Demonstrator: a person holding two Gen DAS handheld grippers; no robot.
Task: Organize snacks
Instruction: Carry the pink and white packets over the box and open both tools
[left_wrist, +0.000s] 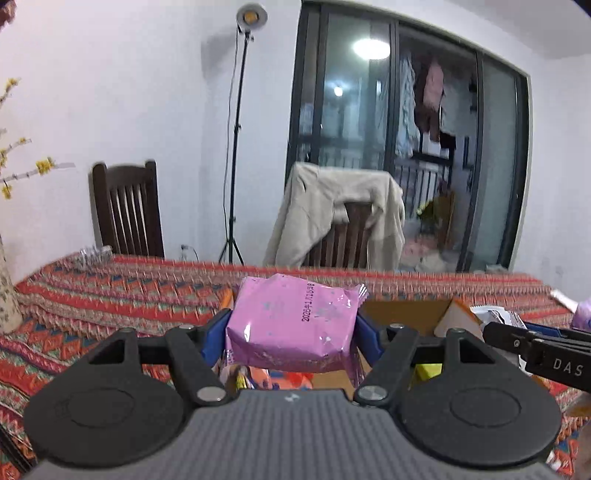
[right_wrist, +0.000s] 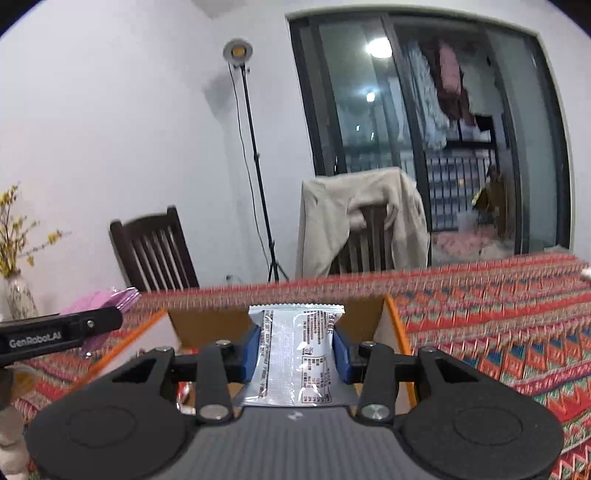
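Left wrist view: left tool (left_wrist: 291, 328) clamped on pink packet (left_wrist: 291, 321), box (left_wrist: 406, 314) largely hidden | right tool (right_wrist: 295, 349) clamped on silver packet (right_wrist: 295, 354), print blurred

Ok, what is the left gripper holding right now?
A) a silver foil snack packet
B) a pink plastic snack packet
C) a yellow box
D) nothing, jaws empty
B: in the left wrist view, the left gripper has its blue pads clamped on both sides of the pink plastic snack packet, above the open cardboard box.
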